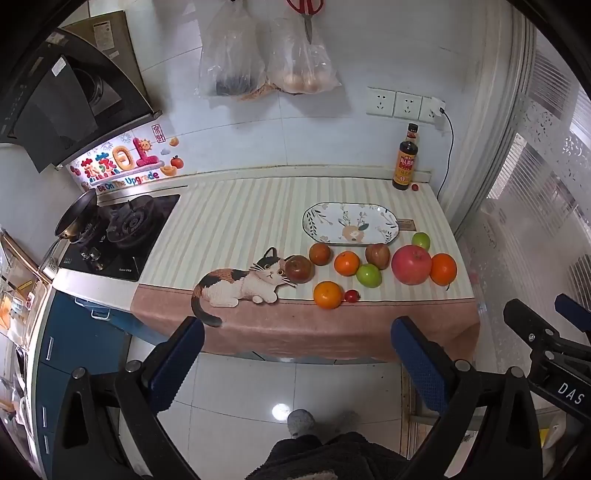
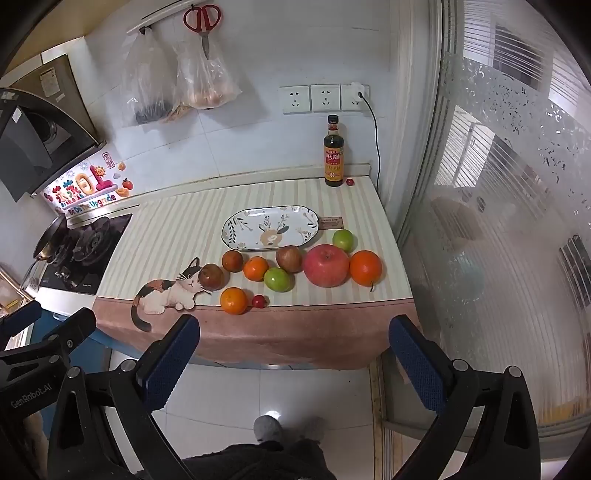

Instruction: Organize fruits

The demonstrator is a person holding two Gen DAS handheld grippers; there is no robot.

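Note:
An empty oval flowered plate (image 1: 351, 223) (image 2: 271, 229) lies on the striped cloth. In front of it lie several fruits: a big red apple (image 1: 411, 264) (image 2: 325, 265), three oranges (image 1: 327, 294) (image 2: 233, 300), two green fruits (image 1: 368, 275) (image 2: 278, 279), three brown fruits (image 1: 299, 269) (image 2: 211, 276) and a small red fruit (image 1: 352, 295) (image 2: 259, 301). My left gripper (image 1: 297, 350) is open and empty, held off the counter's front edge. My right gripper (image 2: 293, 347) is open and empty, also short of the edge.
A dark sauce bottle (image 1: 405, 158) (image 2: 333, 152) with a tiny red fruit (image 2: 349, 181) beside it stands at the back. A gas stove (image 1: 122, 236) with a pan (image 1: 75, 214) is left. A glass door (image 2: 498, 221) is right. Bags and scissors (image 2: 202, 22) hang on the wall.

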